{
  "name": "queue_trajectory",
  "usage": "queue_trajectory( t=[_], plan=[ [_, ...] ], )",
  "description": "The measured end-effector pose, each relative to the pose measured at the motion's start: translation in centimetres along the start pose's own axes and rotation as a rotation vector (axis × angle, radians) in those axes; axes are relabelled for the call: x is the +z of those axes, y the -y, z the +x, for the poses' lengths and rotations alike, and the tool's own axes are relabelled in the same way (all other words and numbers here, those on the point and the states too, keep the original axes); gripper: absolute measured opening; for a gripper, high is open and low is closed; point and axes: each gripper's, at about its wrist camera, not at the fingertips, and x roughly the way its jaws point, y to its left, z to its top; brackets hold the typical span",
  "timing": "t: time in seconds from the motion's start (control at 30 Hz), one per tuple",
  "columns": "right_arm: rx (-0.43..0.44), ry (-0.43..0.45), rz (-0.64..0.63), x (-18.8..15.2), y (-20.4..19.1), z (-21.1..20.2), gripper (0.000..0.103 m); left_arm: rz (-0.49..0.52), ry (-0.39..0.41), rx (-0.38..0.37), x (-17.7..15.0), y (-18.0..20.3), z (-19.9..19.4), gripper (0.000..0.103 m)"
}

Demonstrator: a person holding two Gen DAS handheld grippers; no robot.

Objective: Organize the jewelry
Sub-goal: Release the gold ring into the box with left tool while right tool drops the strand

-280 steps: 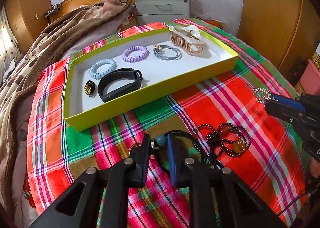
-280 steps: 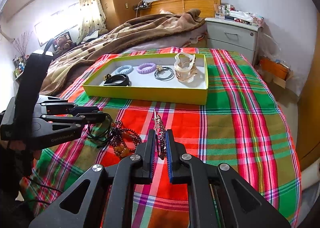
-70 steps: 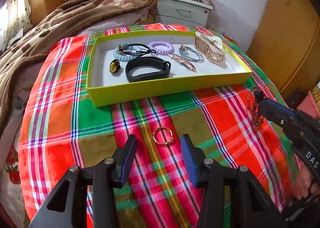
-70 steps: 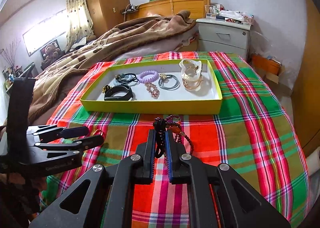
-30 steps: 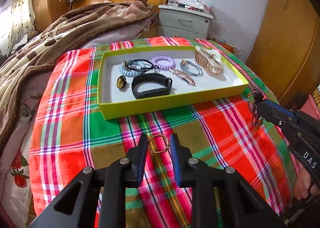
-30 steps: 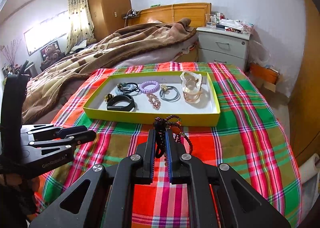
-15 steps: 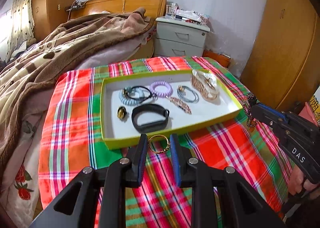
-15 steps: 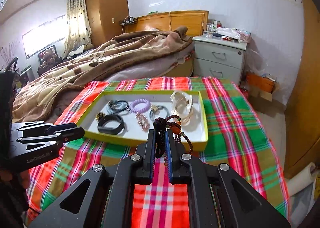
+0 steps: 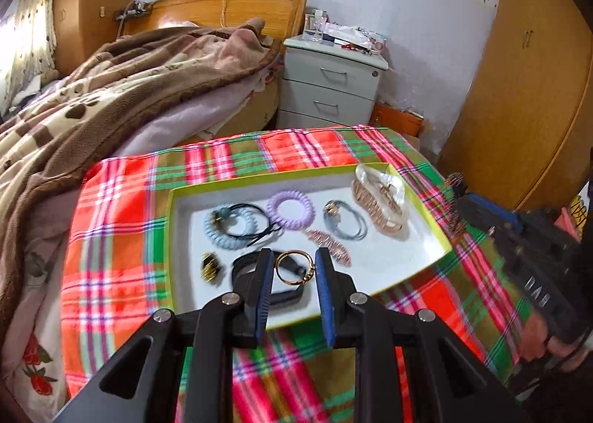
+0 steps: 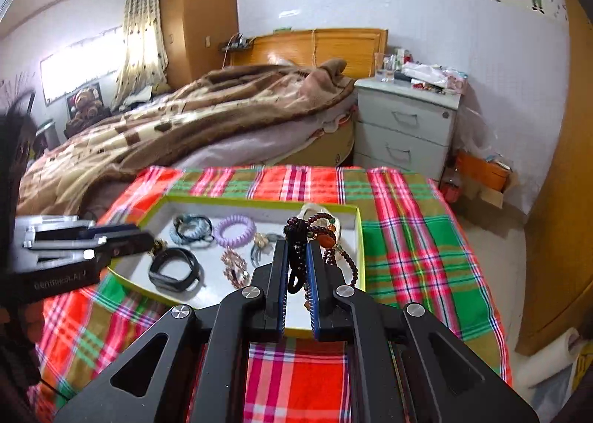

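Left gripper (image 9: 292,271) clamped on gold ring (image 9: 295,267), held above near edge of yellow-rimmed tray (image 9: 443,237), black wristband (image 9: 285,295) directly beneath. Right gripper (image 10: 296,267) pinched on dark beaded bracelet (image 10: 335,237), beads dangling over tray's right end. Lettering on gripper bodies blurred, unreadable.

white lettering runs along the black body of the right gripper (image 9: 459,200) in the left wrist view; it is blurred, and only "das" can be made out. pale lettering also sits on the side of the left gripper (image 10: 144,239) in the right wrist view, smeared, beginning with something like "gen"; the remainder cannot be read.
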Motion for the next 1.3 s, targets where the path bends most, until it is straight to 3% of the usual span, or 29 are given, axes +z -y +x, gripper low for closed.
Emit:
queue_trajectory(
  t=[0.4,0.87,1.3],
  plan=[
    [0.050,-0.114,-0.115,-2.3,-0.2,4.3,0.010,0.032,-0.065,-0.028,1.7,2.0,5.3,0.024],
    [0.187,-0.226,-0.052,-2.6,0.0,7.0,0.010,0.037,-0.110,0.014,2.1,1.2,8.4,0.024],
    [0.194,-0.255,-0.050,-2.4,-0.1,7.8,0.010,0.015,-0.141,0.025,1.9,0.5,9.8,0.024]
  ],
)
